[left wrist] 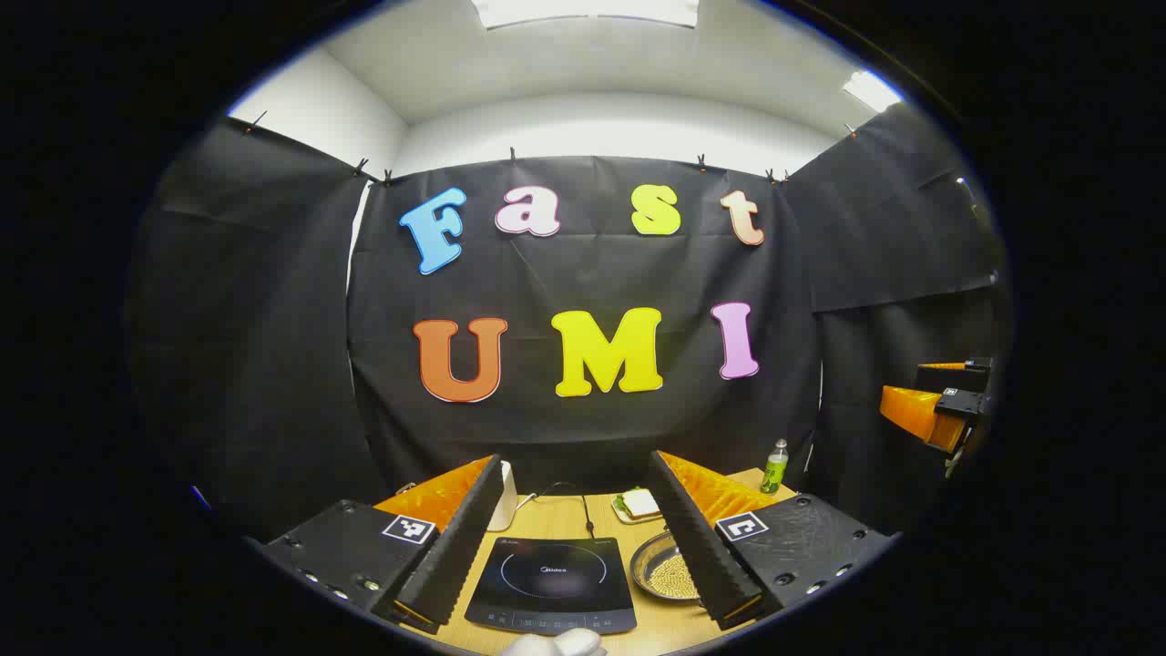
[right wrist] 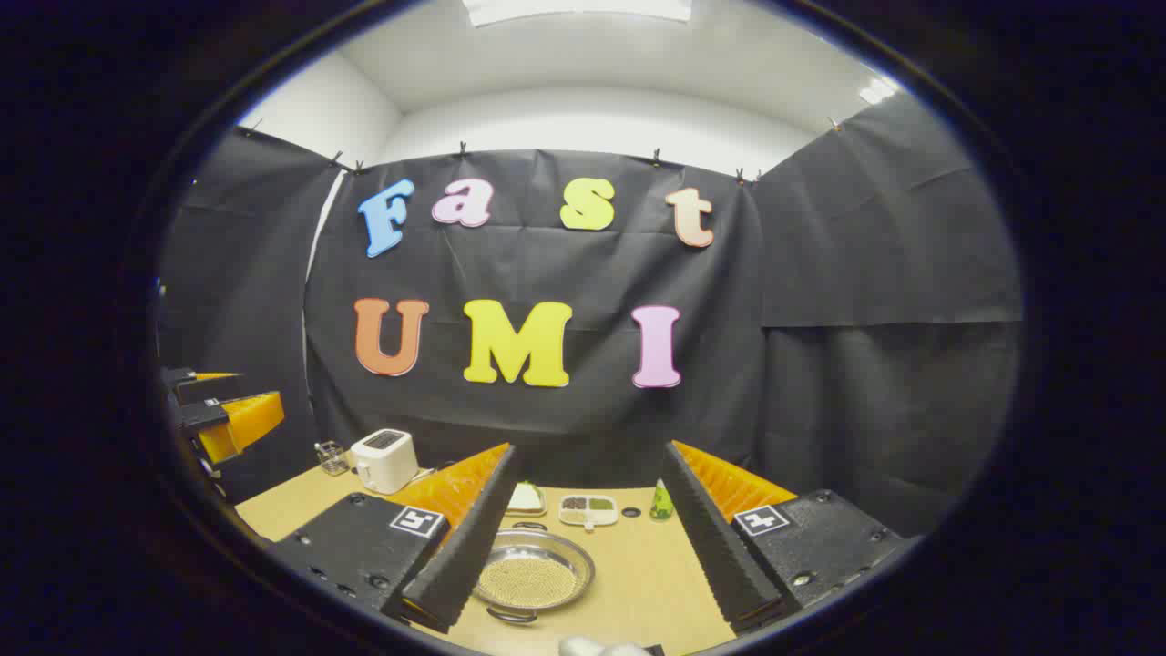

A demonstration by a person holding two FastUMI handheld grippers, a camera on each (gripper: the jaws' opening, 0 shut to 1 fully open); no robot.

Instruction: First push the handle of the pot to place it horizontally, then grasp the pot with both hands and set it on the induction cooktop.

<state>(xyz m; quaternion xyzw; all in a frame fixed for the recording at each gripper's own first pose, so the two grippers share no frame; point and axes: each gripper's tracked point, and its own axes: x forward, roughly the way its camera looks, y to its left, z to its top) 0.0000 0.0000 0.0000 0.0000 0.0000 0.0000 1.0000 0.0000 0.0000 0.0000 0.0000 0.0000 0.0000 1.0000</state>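
Note:
A shallow steel pot holding pale grains sits on the wooden table, seen between my right gripper's fingers; one loop handle points toward me, another away. In the left gripper view the pot lies just right of the black induction cooktop, partly hidden behind my finger. My left gripper hovers open above the cooktop and holds nothing. My right gripper is open above the pot, also holding nothing. Each gripper shows in the other's view, right and left.
A white toaster stands at the back left beside a small glass holder. Behind the pot lie a sandwich plate and a divided dish. A green bottle stands at the back right. The cooktop's cord runs rearward.

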